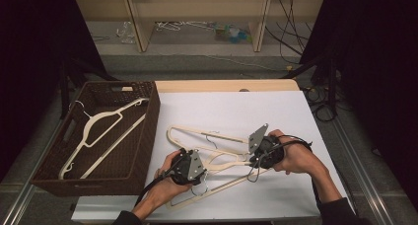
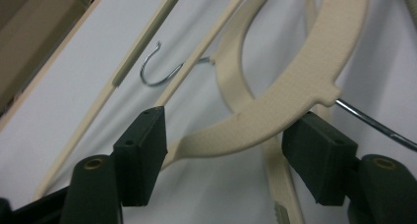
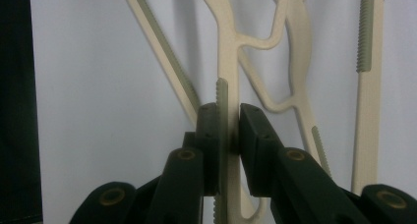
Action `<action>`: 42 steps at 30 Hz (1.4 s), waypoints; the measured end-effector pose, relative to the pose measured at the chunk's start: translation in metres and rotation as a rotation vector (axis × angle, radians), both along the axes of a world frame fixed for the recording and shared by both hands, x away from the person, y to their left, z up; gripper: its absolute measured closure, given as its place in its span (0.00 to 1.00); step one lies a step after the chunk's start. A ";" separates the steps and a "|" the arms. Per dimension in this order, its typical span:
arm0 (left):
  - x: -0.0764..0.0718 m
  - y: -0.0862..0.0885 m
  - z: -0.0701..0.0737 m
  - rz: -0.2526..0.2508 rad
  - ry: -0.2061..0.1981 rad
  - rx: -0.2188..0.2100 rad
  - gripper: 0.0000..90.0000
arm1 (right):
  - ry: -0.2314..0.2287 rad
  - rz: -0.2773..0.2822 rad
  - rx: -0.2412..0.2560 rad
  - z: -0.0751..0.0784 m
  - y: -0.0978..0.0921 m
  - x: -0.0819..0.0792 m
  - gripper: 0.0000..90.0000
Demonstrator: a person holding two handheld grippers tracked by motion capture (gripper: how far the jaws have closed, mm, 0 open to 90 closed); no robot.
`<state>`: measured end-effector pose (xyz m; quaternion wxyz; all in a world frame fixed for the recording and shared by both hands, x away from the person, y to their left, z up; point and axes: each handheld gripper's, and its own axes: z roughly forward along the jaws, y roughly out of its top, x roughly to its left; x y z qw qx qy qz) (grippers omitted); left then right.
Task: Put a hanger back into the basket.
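A tangle of cream plastic hangers [image 1: 222, 158] with metal hooks lies on the white table [image 1: 236, 106]. My left gripper [image 1: 199, 169] is at the tangle's left end. It stands open [image 2: 231, 155], with the curved neck of one hanger [image 2: 280, 106] lying between its pads and touching neither. A wire hook [image 2: 157, 71] lies just beyond. At the tangle's right end my right gripper [image 1: 254, 160] is shut on a thin hanger arm [image 3: 227, 62], which is pinched between its pads [image 3: 228, 135].
A brown wicker basket [image 1: 153, 121] stands at the table's left edge, holding one cream hanger [image 1: 103, 131]. Bare white tabletop stretches behind and right of the tangle. Past the far edge are wooden shelf legs [image 1: 140, 27] and cables on the floor.
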<state>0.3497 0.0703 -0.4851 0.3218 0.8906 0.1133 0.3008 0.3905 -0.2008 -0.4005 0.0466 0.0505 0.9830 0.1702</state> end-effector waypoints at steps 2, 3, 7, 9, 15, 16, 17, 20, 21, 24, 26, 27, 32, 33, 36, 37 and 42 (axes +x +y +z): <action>0.001 -0.002 0.001 -0.066 -0.014 0.032 0.47 | 0.003 0.003 0.010 0.000 -0.002 0.001 0.89; 0.001 -0.002 0.001 -0.094 -0.042 0.045 0.50 | 0.007 0.007 0.012 -0.001 -0.003 0.002 0.89; -0.002 -0.003 0.003 -0.143 -0.035 0.069 0.62 | 0.017 0.000 0.014 -0.003 -0.006 0.003 0.89; -0.002 -0.004 0.007 -0.191 -0.068 0.111 0.67 | 0.017 0.008 0.017 -0.004 -0.008 0.004 0.88; 0.000 -0.007 0.020 -0.282 -0.123 0.164 0.78 | 0.048 0.007 0.033 -0.011 -0.014 0.009 0.88; 0.001 -0.007 0.022 -0.292 -0.116 0.158 0.79 | 0.054 0.002 0.032 -0.013 -0.015 0.009 0.88; 0.002 -0.008 0.026 -0.307 -0.117 0.168 0.81 | 0.059 0.002 0.033 -0.015 -0.016 0.010 0.88; 0.006 -0.009 0.032 -0.332 -0.133 0.173 0.86 | 0.045 -0.067 0.112 -0.006 -0.022 0.010 0.71; 0.009 -0.009 0.035 -0.342 -0.148 0.170 0.86 | 0.045 -0.067 0.112 -0.006 -0.022 0.010 0.71; 0.015 -0.008 0.047 -0.334 -0.162 0.137 0.88 | 0.001 -0.107 0.172 0.011 -0.031 0.008 0.60; 0.019 -0.009 0.056 -0.358 -0.188 0.151 0.89 | -0.041 -0.127 0.190 0.020 -0.036 0.005 0.56; 0.019 -0.008 0.060 -0.323 -0.177 0.133 0.91 | -0.059 -0.136 0.203 0.025 -0.038 0.004 0.55; 0.023 -0.003 0.077 -0.241 -0.121 0.033 0.92 | -0.111 -0.185 0.273 0.045 -0.048 -0.001 0.54; 0.024 -0.001 0.081 -0.226 -0.117 0.017 0.93 | -0.121 -0.193 0.284 0.048 -0.049 -0.002 0.54; 0.028 0.007 0.094 -0.169 -0.093 -0.067 0.93 | -0.140 -0.212 0.315 0.055 -0.050 -0.005 0.52; 0.029 0.010 0.097 -0.155 -0.083 -0.086 0.94 | -0.149 -0.221 0.323 0.058 -0.049 -0.007 0.50; 0.033 0.027 0.118 -0.060 -0.026 -0.228 0.95 | -0.191 -0.249 0.395 0.074 -0.052 -0.012 0.43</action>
